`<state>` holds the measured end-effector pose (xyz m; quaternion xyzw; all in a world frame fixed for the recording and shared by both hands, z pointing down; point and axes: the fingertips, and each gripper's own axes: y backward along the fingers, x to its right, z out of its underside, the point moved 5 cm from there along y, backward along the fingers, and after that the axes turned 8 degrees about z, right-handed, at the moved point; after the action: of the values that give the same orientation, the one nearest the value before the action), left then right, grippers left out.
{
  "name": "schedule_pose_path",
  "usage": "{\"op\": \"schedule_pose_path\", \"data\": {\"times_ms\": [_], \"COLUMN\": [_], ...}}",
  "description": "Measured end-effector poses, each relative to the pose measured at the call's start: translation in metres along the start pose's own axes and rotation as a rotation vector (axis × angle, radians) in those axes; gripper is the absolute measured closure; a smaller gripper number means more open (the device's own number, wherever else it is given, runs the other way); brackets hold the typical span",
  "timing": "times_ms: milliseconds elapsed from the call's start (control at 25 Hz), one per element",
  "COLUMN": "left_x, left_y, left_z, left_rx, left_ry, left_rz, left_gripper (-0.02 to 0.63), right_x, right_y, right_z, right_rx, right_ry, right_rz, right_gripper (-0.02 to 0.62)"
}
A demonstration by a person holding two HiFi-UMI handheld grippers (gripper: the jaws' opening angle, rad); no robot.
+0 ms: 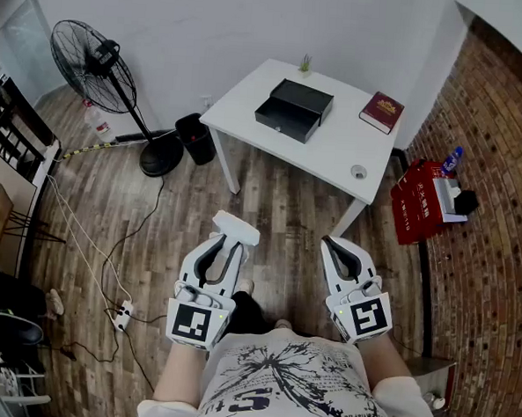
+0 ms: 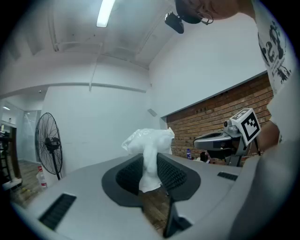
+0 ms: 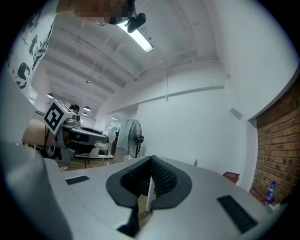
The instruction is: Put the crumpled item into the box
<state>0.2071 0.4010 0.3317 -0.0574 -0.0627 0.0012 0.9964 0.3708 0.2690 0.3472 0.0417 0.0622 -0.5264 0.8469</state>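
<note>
Grip comes first: the left hand-held gripper (image 2: 151, 164) is clamped on the crumpled white item (image 2: 149, 143), pinched at its thin end so the bulk stands clear of the pads. So light a wad could slip, so the squeeze should hold steady. The right hand-held gripper (image 3: 150, 174) hangs beside it, jaws together, empty. Farther off, the black box (image 1: 294, 108) sits on the desk's (image 1: 335, 155) left half. Best to get close, then lower the wad over its open part.

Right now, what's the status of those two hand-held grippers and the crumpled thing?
Left hand-held gripper shut on crumpled item. Right hand-held gripper shut, empty. Box on table ahead, not yet reached. Nothing seen in the way.
</note>
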Motion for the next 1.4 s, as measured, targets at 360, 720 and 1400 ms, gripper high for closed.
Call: {"op": "schedule_pose_path", "data": {"times_ms": [360, 720, 1400], "left_x": [-0.006, -0.034, -0.32], "left_y": [-0.031, -0.061, -0.186], "left_z": [-0.001, 0.013, 0.035], "left_rx": [0.064, 0.051, 0.064], "left_ry": [0.024, 0.068, 0.081], "left_rz": [0.027, 0.042, 0.16], "left_gripper": [0.509, 0.509, 0.508], "right_x": [0.019, 0.04, 0.037], "right_y": [-0.014, -0.048, -0.331], "right_z": [0.008, 0.024, 0.02], "right_rx": [-0.013, -0.074, -0.168], "right_ry": [-0.015, -0.067, -0.09], "right_rz": [0.018, 0.091, 0.28], "right_gripper": [0.581, 0.581, 0.58]}}
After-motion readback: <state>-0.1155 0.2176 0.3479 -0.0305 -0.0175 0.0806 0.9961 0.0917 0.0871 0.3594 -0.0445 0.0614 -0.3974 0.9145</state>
